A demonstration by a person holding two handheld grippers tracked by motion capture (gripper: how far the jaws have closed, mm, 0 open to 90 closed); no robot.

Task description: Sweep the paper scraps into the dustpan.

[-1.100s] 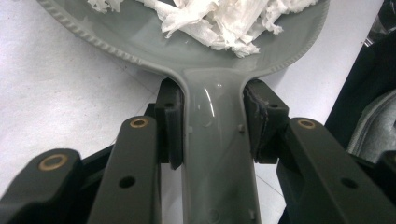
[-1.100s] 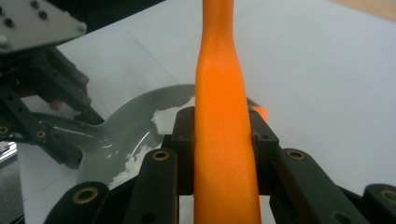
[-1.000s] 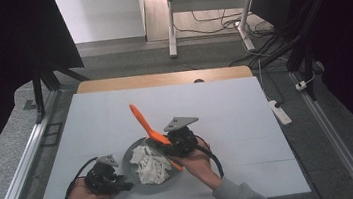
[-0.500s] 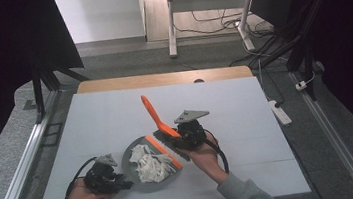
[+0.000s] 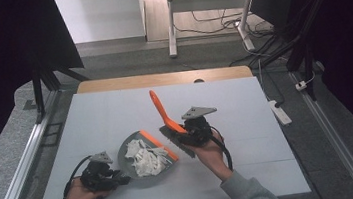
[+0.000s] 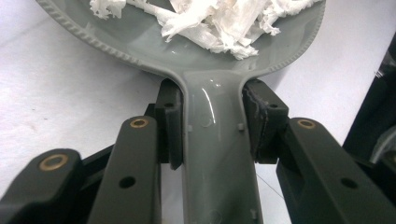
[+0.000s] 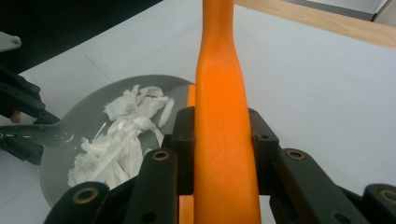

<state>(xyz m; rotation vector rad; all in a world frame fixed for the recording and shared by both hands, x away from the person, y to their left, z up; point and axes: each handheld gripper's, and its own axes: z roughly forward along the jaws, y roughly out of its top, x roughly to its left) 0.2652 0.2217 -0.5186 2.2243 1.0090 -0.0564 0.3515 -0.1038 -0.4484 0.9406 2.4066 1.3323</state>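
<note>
**Brush lifted off the pan, paper scraps gathered inside**

From the high view I see my left gripper (image 5: 103, 176) at the near left of the white table (image 5: 106, 117), and my right gripper (image 5: 193, 130) near the middle, just right of the grey dustpan (image 5: 138, 177). The dustpan lies flat with a heap of white paper scraps (image 5: 145, 156) in it and an orange strip along its far-right lip.

The left gripper view gives me what the high view cannot: both jaws are pressed against the sides of the dustpan's handle (image 6: 215, 158), pinching it, with the scraps (image 6: 210, 23) sitting on the pan floor just beyond.

The right gripper view shows the jaws clamped on the orange brush handle (image 7: 222, 126), which runs straight up between them. The high view alone shows the dark bristle head (image 5: 176, 140) hanging at the near end, just right of the pan's lip, with the handle (image 5: 161, 110) slanting up and away to the far left.

Against the frame from a second ago, my right gripper has moved right and slightly farther, carrying the brush off the pan, and the handle now stands steeper. The left gripper and dustpan sit where they were.
</note>
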